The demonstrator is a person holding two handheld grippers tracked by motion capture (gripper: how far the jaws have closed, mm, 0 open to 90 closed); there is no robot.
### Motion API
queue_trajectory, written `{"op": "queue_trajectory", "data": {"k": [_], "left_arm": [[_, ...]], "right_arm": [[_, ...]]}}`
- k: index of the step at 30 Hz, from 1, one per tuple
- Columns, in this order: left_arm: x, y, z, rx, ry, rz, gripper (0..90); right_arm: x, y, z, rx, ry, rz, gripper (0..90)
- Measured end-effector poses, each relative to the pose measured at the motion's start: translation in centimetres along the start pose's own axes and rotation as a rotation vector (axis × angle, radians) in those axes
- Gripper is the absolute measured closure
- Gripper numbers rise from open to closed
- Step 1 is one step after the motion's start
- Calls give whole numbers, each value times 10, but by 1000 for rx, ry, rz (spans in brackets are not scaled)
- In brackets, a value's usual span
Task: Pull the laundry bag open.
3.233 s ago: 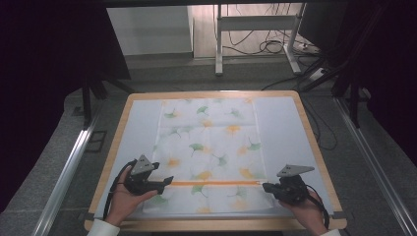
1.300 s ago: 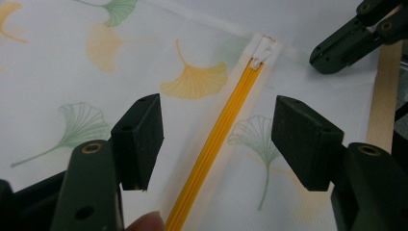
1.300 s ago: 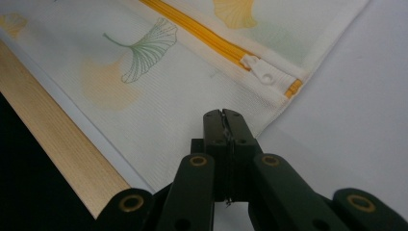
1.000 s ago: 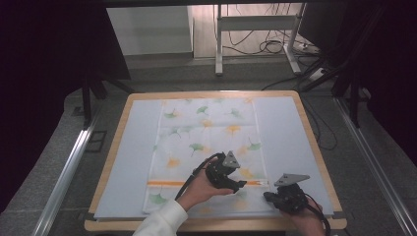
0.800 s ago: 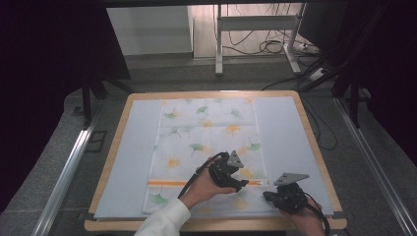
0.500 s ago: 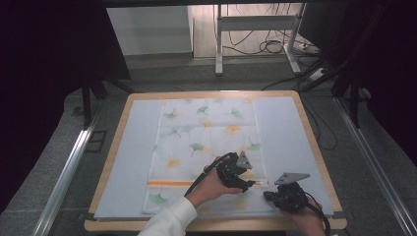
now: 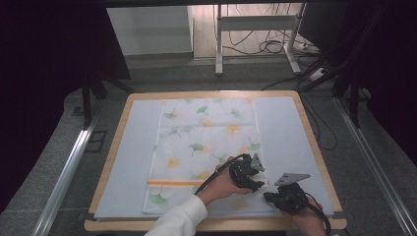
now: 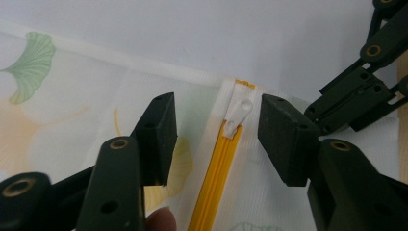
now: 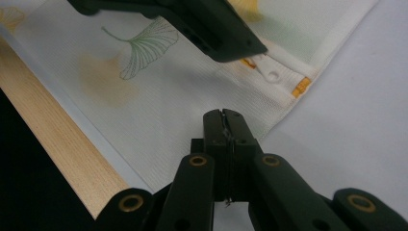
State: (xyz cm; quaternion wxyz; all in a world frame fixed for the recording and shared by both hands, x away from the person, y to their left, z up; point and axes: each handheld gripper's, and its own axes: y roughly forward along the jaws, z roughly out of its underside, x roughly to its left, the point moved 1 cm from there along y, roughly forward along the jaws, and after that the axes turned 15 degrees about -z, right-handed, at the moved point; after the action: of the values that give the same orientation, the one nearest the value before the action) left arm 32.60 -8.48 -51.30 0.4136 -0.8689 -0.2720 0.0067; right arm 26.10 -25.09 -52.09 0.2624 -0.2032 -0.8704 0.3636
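A white cloth cover (image 7: 206, 142) printed with ginkgo leaves lies flat on the mat, an orange zipper (image 7: 169, 183) running along its near part. In the left gripper view my left gripper (image 8: 219, 120) is open, and its jaws have just been closing. The white zipper pull (image 8: 239, 113) at the end of the yellow zipper (image 8: 216, 168) lies between the pads, untouched. My right gripper (image 9: 224, 118) is shut on the cloth's edge near the right corner, just beside the pull (image 9: 269, 72). From above, the left gripper (image 7: 258, 184) and the right gripper (image 7: 269, 196) sit close together.
A pale blue mat (image 7: 285, 128) covers a wooden-rimmed table (image 7: 319, 157). A person's left forearm in a white sleeve (image 7: 182, 219) crosses the cloth's near edge. A metal rail (image 7: 69, 167) runs along the left, and cables and a stand (image 7: 255, 34) lie beyond the far edge.
My left gripper has travelled right along the zipper, from the cloth's near left corner to the pull close to the right gripper. The right gripper has stayed where it was.
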Motion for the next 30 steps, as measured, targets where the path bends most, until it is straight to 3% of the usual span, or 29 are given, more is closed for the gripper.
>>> {"op": "queue_trajectory", "data": {"k": [7,14,20,24,26,30], "left_arm": [[-1,9,-3,12,-2,23,548],[-3,14,-7,31,27,58,607],[-5,17,-10,57,64,62,649],[-1,18,-11,68,43,90,673],[1,18,-10,66,41,82,749],[1,18,-9,66,36,86,764]], "right_arm": [[-1,0,0,-1,1,-3,885],[-2,0,0,-1,2,-8,886],[-2,0,0,-1,1,-8,886],[-2,0,0,-1,1,-10,886],[-2,0,0,0,-1,-9,886],[-2,0,0,0,-2,-11,886]]}}
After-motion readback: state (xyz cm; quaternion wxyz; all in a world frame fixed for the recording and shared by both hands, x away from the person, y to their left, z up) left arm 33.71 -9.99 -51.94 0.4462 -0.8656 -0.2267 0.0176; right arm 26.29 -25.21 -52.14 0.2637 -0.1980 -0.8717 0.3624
